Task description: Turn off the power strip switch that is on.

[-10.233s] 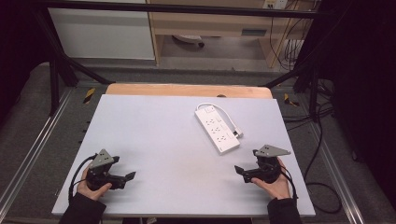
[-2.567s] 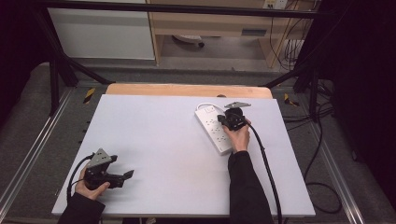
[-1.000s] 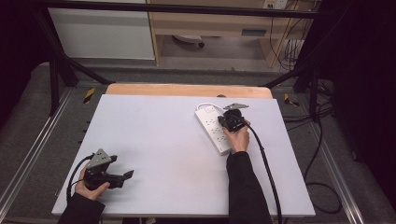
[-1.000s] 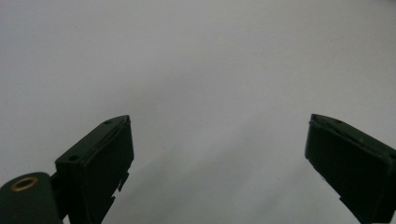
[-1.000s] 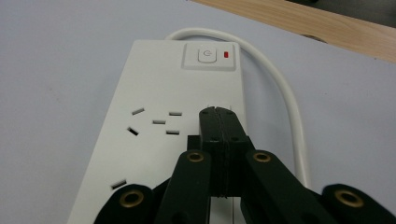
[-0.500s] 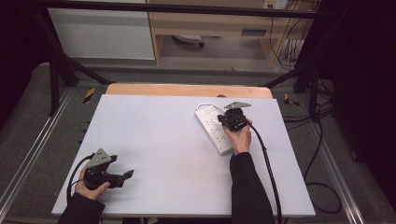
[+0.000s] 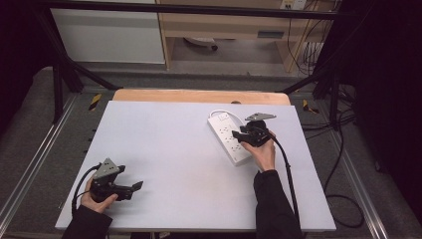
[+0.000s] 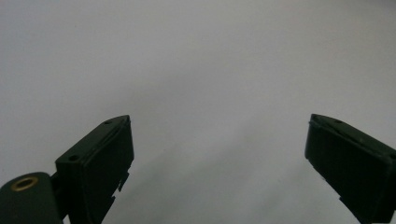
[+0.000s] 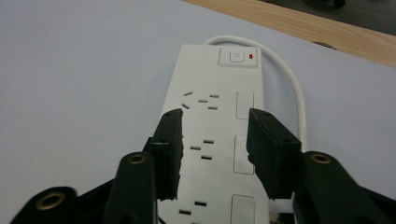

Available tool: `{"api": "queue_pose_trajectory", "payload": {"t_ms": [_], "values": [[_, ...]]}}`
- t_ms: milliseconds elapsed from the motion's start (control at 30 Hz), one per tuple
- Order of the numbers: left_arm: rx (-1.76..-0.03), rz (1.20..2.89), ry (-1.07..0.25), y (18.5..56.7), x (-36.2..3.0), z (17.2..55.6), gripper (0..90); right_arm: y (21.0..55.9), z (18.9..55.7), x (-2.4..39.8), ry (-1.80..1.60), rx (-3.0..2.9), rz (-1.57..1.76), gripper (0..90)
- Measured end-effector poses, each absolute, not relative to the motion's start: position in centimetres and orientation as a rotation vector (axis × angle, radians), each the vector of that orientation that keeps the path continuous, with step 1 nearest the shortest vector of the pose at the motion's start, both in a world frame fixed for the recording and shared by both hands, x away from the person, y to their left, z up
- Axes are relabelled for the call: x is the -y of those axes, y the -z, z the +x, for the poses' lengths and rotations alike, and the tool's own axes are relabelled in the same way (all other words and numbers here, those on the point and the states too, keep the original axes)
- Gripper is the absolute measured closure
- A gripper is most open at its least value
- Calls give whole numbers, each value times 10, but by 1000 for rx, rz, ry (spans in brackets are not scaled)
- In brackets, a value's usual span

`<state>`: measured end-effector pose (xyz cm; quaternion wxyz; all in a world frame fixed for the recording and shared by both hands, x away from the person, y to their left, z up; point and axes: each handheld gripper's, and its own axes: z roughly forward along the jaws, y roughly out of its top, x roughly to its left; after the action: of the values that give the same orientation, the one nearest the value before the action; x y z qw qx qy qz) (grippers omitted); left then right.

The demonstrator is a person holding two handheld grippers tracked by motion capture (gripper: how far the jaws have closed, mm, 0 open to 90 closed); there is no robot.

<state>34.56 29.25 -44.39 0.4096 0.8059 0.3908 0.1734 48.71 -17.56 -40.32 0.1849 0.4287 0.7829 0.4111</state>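
Observation:
A white power strip (image 7: 225, 130) lies at an angle on the right half of the white table (image 7: 164, 144), its switch (image 9: 237, 57) with a red light at the far end. My right gripper (image 7: 239, 135) hovers over the strip's middle, jaws partly open above its socket face (image 9: 210, 140), not clamped on its sides. The strip's white cord (image 9: 295, 91) loops out from the switch end. My left gripper (image 7: 135, 186) rests near the front left of the table, open wide, with bare table between its fingers (image 8: 100, 158).
A wooden board (image 7: 199, 95) edges the far side of the table. Black frame bars and cables run around the table, with a cabinet behind. The right gripper's black cable (image 7: 288, 174) trails back along the forearm.
Since ten seconds ago the right hand has moved from the front right corner up to the power strip. Over the last second it has barely shifted. The left gripper stays put.

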Motion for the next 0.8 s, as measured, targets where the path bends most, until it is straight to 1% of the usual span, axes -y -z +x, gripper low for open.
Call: {"api": "queue_pose_trajectory", "payload": {"t_ms": [33, 233, 333, 567, 800], "values": [[-985, 2029, -437, 444, -293, 346, 78, 403, 486, 176, -1160, -2216, 1207, 453], [-982, 2035, -440, 444, -292, 345, 77, 400, 474, 178, -1175, -2193, 1203, 196], [-981, 2037, -441, 444, -292, 345, 76, 399, 468, 180, -1150, -2209, 1208, 119], [-982, 2038, -444, 444, -292, 345, 72, 394, 450, 189, -1157, -2207, 1227, 48], [-983, 2045, -444, 444, -291, 345, 68, 393, 432, 195, -1148, -2216, 1220, 26]]}}
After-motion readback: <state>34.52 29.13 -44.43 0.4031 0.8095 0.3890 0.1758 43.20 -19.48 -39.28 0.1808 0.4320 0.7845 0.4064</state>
